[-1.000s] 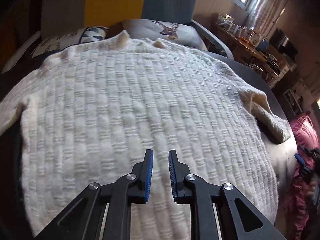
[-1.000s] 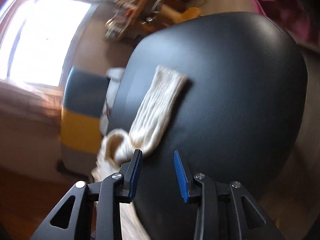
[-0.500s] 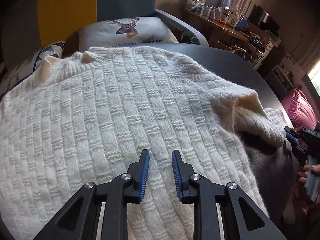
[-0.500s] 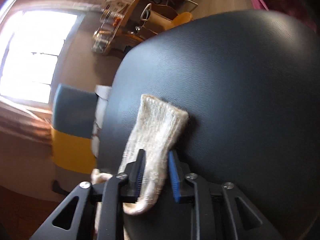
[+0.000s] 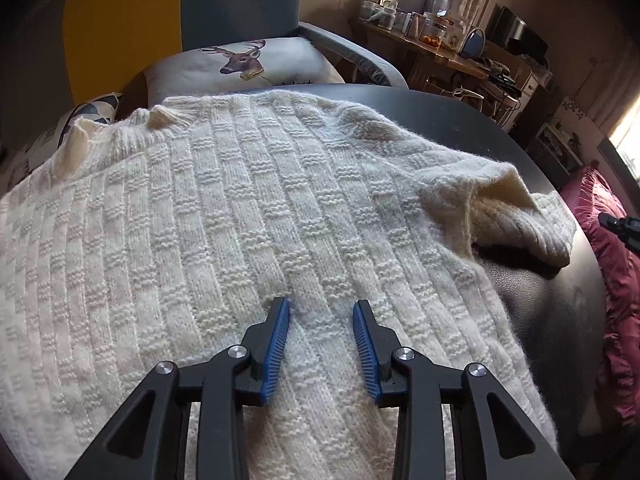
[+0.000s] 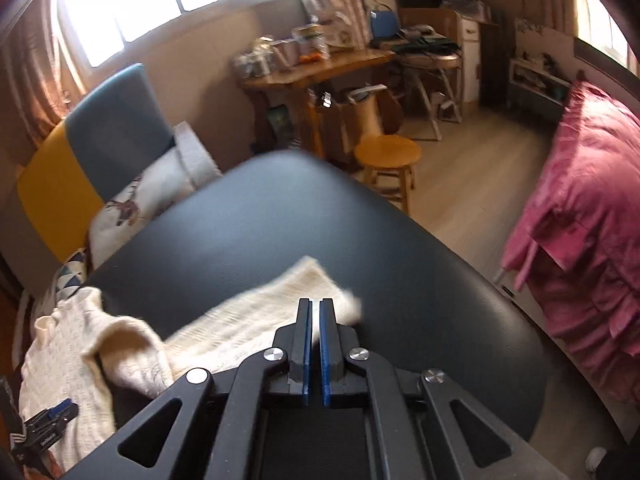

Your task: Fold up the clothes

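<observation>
The cream knitted sweater (image 5: 224, 216) lies spread flat on the dark tabletop (image 5: 460, 120), collar toward 11 o'clock in the left wrist view and body filling the frame, which gives a smooth base for folding. The left hand-held gripper (image 5: 322, 306) hovers low over the lower body of the sweater at 6 o'clock with its 2 blue-padded fingers released and apart, nothing between them; whether the tips touch the knit I cannot tell. It seems placed there to steady the body of the garment or to be ready for a later fold. The sleeve (image 5: 520, 220) bunches at the shoulder near 3 o'clock, its fabric humped. In the right wrist view that same sleeve (image 6: 256, 316) stretches from the shoulder at 9 o'clock toward the centre, and the right hand-held gripper (image 6: 316, 302) is clenched on its cuff, the pads nearly meeting with the knit edge between them. The cuff is the natural handle: gripping the end lets the whole sleeve be carried over onto the body. The picture is motion-blurred, so the exact bite is unclear. The sleeve fold looks only begun. A deer-print cushion (image 5: 244, 62) sits beyond the tabletop at 12 o'clock, a wooden stool (image 6: 388, 154) beside it.
</observation>
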Action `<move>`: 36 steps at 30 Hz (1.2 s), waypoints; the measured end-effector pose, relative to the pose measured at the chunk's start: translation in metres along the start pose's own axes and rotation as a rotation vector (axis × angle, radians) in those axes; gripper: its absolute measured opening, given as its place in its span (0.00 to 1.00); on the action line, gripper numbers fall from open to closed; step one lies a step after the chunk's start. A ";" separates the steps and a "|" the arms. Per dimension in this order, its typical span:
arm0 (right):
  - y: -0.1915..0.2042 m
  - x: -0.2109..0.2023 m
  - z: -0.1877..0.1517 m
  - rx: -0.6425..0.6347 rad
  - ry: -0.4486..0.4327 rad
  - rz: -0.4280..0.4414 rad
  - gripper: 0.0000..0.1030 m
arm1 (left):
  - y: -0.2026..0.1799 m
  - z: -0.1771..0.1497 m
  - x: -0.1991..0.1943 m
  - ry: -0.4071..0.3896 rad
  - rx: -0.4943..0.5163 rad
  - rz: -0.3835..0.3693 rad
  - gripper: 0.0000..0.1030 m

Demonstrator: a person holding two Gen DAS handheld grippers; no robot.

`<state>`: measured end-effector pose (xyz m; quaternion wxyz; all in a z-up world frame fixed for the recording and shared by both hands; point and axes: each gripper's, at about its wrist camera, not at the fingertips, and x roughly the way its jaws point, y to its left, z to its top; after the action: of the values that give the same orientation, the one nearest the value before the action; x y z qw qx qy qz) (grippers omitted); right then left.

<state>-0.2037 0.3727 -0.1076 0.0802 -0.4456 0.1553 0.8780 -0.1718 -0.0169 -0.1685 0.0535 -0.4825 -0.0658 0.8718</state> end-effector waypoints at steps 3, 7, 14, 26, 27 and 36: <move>-0.032 0.009 -0.018 0.104 0.050 0.040 0.06 | -0.004 0.000 0.000 0.004 0.025 0.006 0.38; -0.072 0.027 -0.014 0.396 0.094 0.358 0.30 | 0.000 0.007 0.001 0.033 -0.017 -0.018 0.39; -0.078 0.076 -0.004 0.571 0.223 0.450 0.30 | 0.014 0.010 0.001 0.041 -0.024 -0.043 0.42; -0.029 0.081 0.003 0.362 0.179 0.427 0.17 | 0.016 0.006 -0.002 0.027 -0.019 -0.069 0.53; -0.025 0.075 0.004 0.323 0.167 0.391 0.12 | 0.015 0.005 -0.002 0.026 -0.015 -0.066 0.53; -0.011 -0.018 0.005 0.066 -0.068 0.183 0.06 | 0.006 0.002 -0.003 0.029 0.010 -0.048 0.55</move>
<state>-0.1937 0.3851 -0.0924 0.0198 -0.3967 0.2214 0.8906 -0.1717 -0.0230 -0.1659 0.0779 -0.4932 -0.0721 0.8634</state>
